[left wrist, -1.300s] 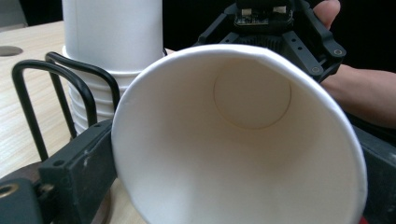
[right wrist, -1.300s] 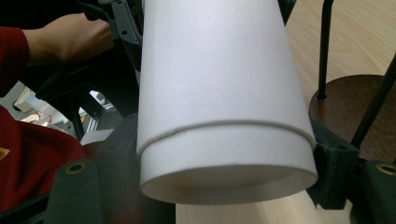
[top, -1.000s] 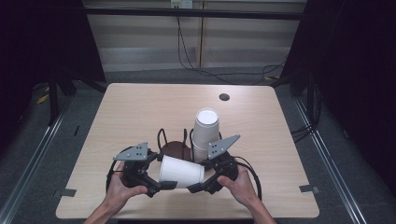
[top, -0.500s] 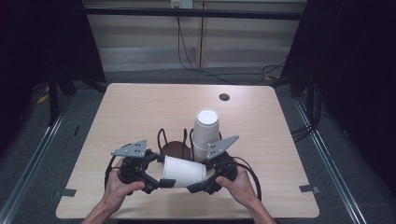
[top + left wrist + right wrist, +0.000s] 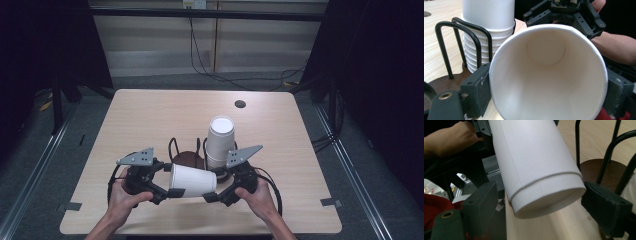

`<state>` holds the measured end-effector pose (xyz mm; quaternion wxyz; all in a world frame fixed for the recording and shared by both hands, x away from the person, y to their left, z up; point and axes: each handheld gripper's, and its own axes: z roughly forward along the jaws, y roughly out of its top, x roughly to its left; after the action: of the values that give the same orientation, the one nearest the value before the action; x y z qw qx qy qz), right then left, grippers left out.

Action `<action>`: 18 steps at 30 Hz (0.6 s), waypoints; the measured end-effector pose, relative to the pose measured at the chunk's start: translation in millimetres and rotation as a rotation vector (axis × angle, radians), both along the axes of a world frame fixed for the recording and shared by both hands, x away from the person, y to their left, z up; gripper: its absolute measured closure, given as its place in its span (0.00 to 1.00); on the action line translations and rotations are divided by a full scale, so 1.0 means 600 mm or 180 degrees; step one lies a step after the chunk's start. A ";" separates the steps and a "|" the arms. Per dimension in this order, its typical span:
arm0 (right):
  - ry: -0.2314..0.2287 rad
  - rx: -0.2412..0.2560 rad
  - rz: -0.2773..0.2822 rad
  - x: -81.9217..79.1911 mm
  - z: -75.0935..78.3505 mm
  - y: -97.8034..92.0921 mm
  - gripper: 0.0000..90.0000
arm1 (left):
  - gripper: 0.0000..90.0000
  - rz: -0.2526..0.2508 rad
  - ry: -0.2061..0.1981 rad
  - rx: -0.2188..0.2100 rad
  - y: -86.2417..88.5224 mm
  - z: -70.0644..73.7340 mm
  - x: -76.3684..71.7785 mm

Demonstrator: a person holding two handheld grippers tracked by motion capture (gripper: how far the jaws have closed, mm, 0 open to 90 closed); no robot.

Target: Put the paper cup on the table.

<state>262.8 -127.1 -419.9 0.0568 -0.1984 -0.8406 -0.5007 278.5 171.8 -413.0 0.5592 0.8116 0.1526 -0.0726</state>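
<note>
A white paper cup (image 5: 192, 181) (image 5: 536, 165) lies sideways above the table's front edge, between my two grippers. My left gripper (image 5: 169, 182) (image 5: 546, 92) is shut on its rim, and the cup's open mouth (image 5: 546, 75) faces that camera. My right gripper (image 5: 215, 184) (image 5: 541, 207) is open, with its jaws on either side of the cup's base. The right jaw sits at the base's edge and a narrow gap shows by the left jaw. Just behind stands an upside-down stack of cups (image 5: 220, 140) (image 5: 489, 25) in a black wire holder (image 5: 189, 159) (image 5: 599, 170) with a round brown base.
The wooden table (image 5: 150, 120) has a small dark round hole (image 5: 240, 104) at the back right. Both hands reach in over the front edge. Cables (image 5: 210, 65) trail on the floor behind the table, and dark drapes flank it.
The left hand and its gripper have shifted a little to the left. The cup, the right gripper and the stack stay about where they were.
</note>
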 end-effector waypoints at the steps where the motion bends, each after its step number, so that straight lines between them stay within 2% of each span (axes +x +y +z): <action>1: -0.0010 -0.0007 -0.0020 0.000 0.001 -0.002 0.16 | 0.15 0.0010 -0.0002 0.0012 0.001 0.001 0.000; 6: -0.0076 -0.0023 -0.0141 -0.001 0.002 -0.010 0.16 | 0.15 0.0068 0.0006 0.0109 0.009 0.004 0.000; 9: -0.0140 -0.0073 -0.0232 -0.001 0.003 -0.013 0.16 | 0.15 0.0185 0.0002 0.0175 0.017 0.003 0.001; 18: -0.0228 -0.0075 -0.0421 -0.004 0.006 -0.024 0.17 | 0.15 0.0217 0.0048 0.0275 0.029 0.006 0.002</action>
<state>260.7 -141.6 -416.1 -0.0089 -0.2361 -0.8330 -0.5003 280.0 189.2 -409.6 0.5246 0.8288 0.1874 -0.0529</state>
